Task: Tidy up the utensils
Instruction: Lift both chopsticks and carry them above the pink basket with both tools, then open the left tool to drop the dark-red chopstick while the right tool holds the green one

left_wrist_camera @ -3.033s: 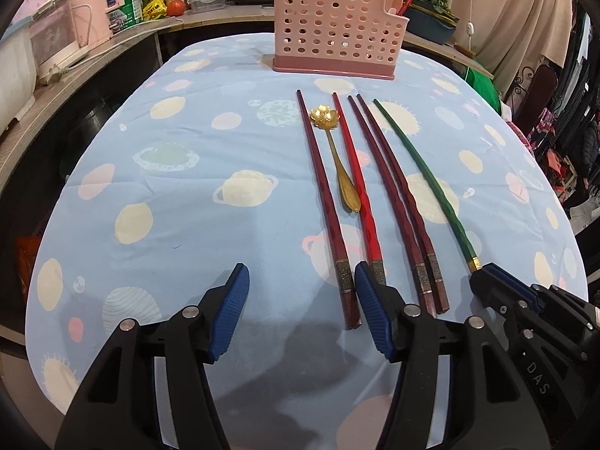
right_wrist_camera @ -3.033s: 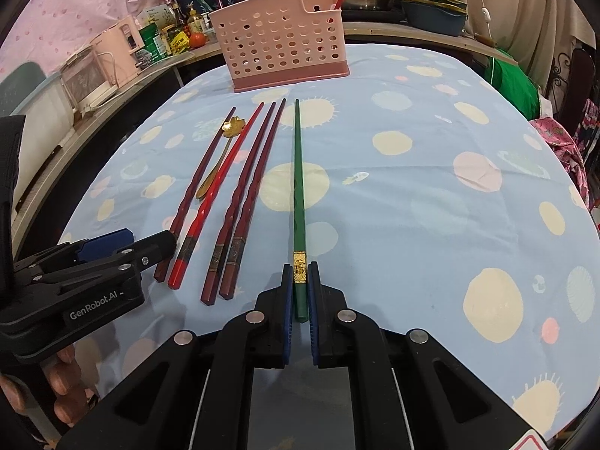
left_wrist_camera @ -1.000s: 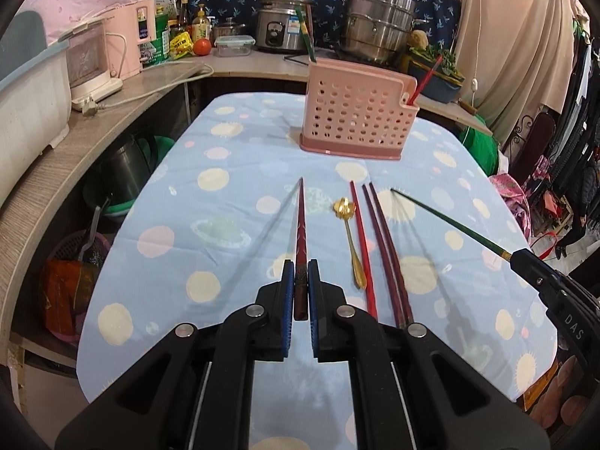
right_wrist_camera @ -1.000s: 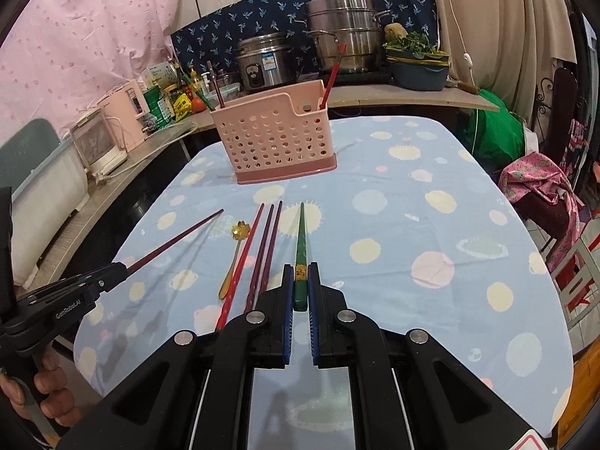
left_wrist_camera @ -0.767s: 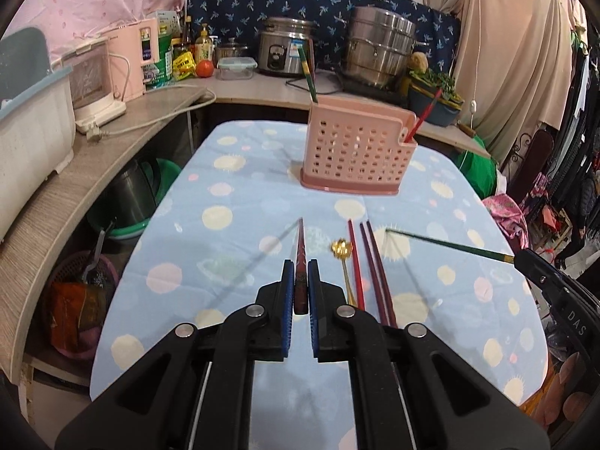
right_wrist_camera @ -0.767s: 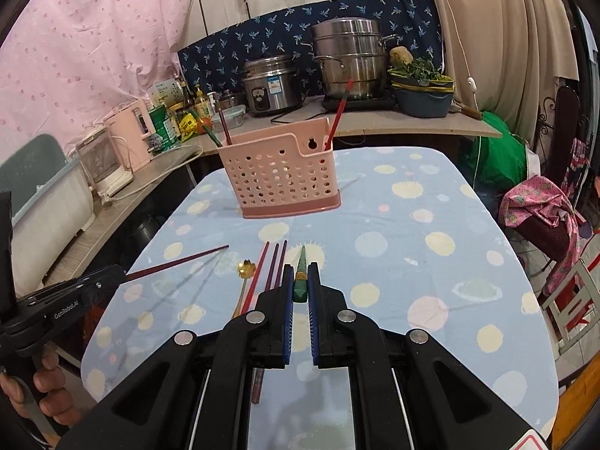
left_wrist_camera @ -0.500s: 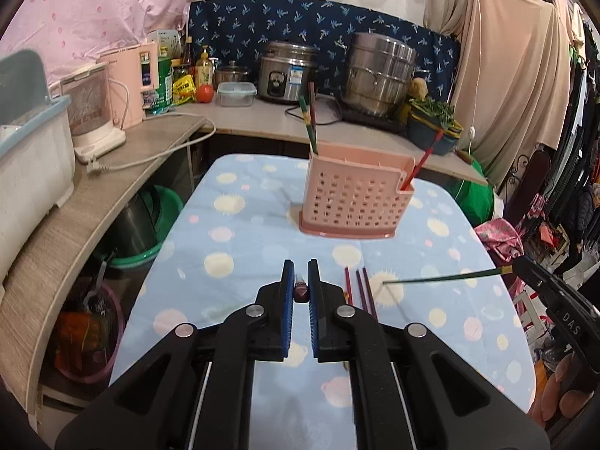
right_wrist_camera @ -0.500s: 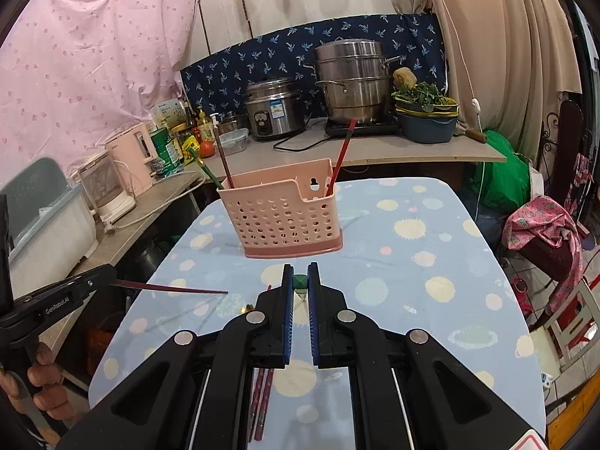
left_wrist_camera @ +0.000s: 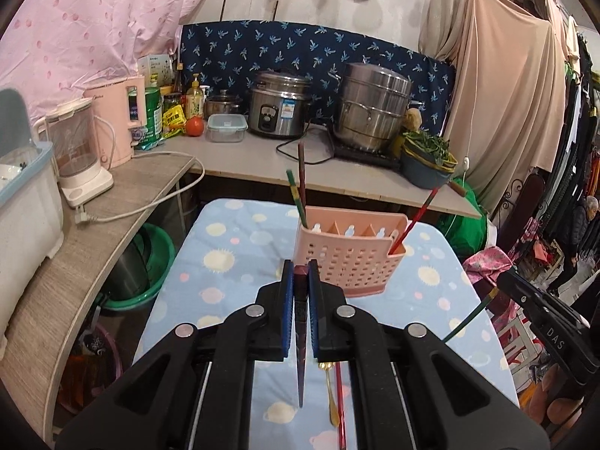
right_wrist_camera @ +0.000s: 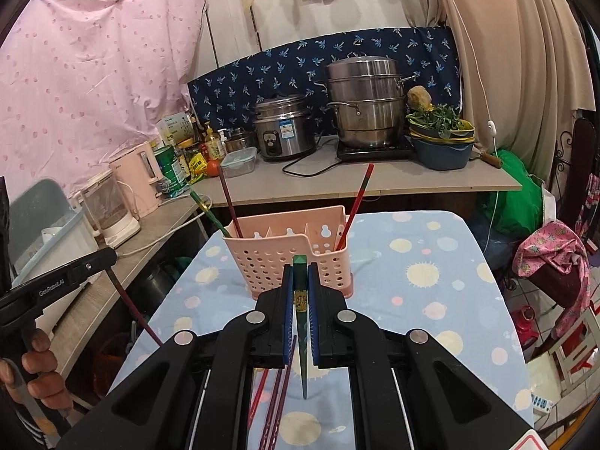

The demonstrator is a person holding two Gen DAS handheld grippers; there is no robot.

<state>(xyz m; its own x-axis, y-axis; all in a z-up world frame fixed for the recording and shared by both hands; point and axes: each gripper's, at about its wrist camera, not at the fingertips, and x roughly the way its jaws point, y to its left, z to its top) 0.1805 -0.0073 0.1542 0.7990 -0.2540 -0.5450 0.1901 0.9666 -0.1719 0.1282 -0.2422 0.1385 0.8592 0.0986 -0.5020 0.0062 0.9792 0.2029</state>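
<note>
Left wrist view, nearest first: the left gripper [left_wrist_camera: 299, 287] has its blue pads pinched tight on a dark red chopstick [left_wrist_camera: 300, 341], gripped near its thick end so the tapered tip hangs down toward the spotted tablecloth [left_wrist_camera: 232, 262]. Its long axis now runs close to vertical. Below it a gold spoon [left_wrist_camera: 330, 393] and a red chopstick [left_wrist_camera: 340, 405] lie on the cloth. Just beyond the fingers stands the pink utensil basket [left_wrist_camera: 350, 260], whose open compartments lie ahead of and below the pads.

On the right wrist view the right gripper [right_wrist_camera: 300, 292] is likewise clamped on a green chopstick [right_wrist_camera: 302, 345], tip down, thick end poking up between the pads, with the basket directly ahead. Both hands look about equally near it; which is closer I cannot tell.

Three seconds ago both sticks lay flat on the cloth, the left fingers spread and empty. Since then each has been lifted and swung from pointing forward to hanging tip-down, and the basket has come closer. The likely next move is lowering each tip into a compartment
</note>
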